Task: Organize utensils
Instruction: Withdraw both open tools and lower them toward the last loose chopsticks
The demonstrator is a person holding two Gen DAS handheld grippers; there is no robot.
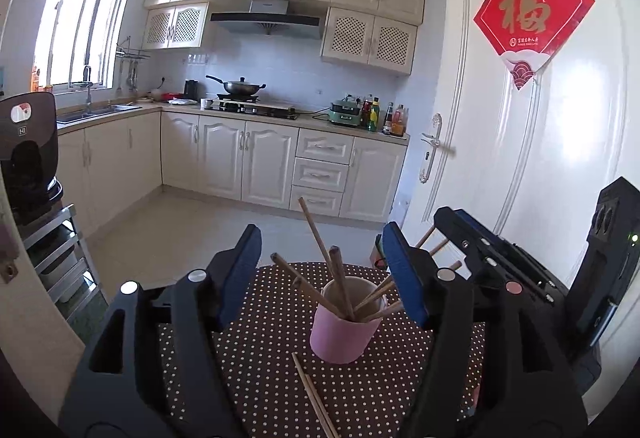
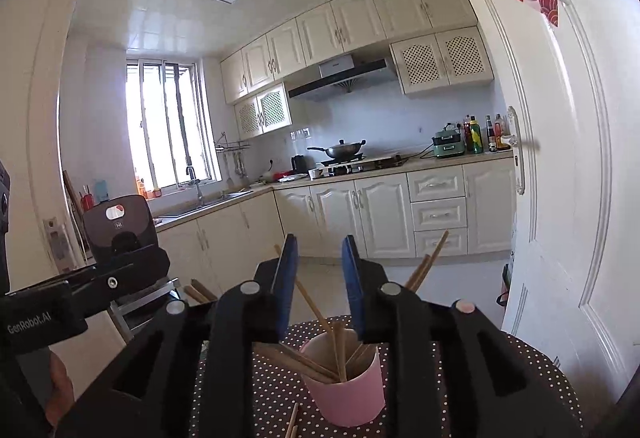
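Observation:
A pink cup (image 1: 344, 334) (image 2: 348, 394) stands on a round table covered with a brown polka-dot cloth (image 1: 260, 378) (image 2: 556, 390). Several wooden chopsticks (image 1: 340, 278) (image 2: 340, 350) lean out of it in different directions. Two loose chopsticks (image 1: 312, 394) (image 2: 293, 418) lie on the cloth in front of the cup. My left gripper (image 1: 320, 238) is open wide just short of the cup, with nothing between its pads. My right gripper (image 2: 320, 244) hovers over the cup with a narrow gap between its jaws. A chopstick shows through that gap, and the pads do not press on it.
A white door (image 1: 520, 117) with a red paper sign stands close on the right. To the left of the table are a steel rack (image 1: 60, 258) and a black appliance (image 1: 28, 149). Beyond the table's far edge lie the kitchen floor and cabinets.

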